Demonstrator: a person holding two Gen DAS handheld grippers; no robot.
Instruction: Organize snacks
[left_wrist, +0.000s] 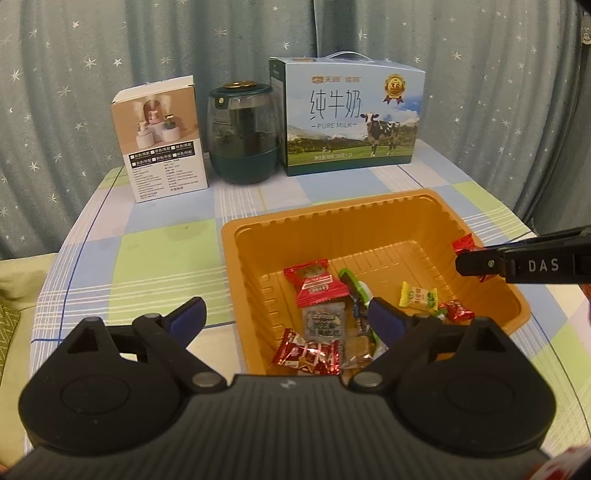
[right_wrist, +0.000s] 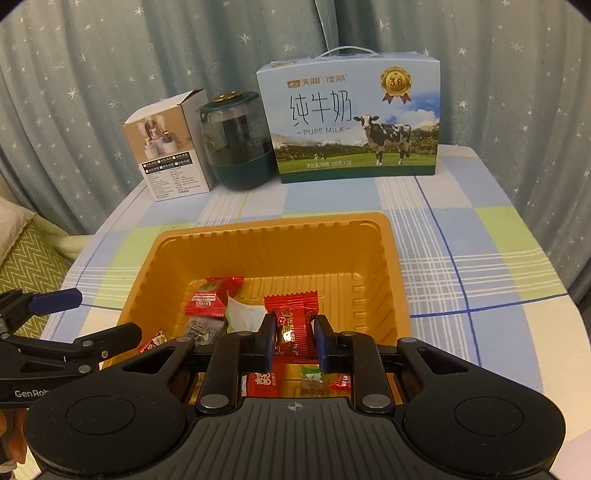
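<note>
Two grippers | right gripper (right_wrist: 294, 341) fingers grasping red snack packet (right_wrist: 293, 328) over orange tray (right_wrist: 384, 258) | left gripper (left_wrist: 286, 319) fingers released | milk box (right_wrist: 351, 118) behind

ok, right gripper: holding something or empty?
Holding. The right gripper is shut on a red snack packet, pinched between both fingers above the orange tray. The left gripper is open.

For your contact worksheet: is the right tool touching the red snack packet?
Touching. The right wrist view shows the right tool pinching the red snack packet between both pads.
</note>
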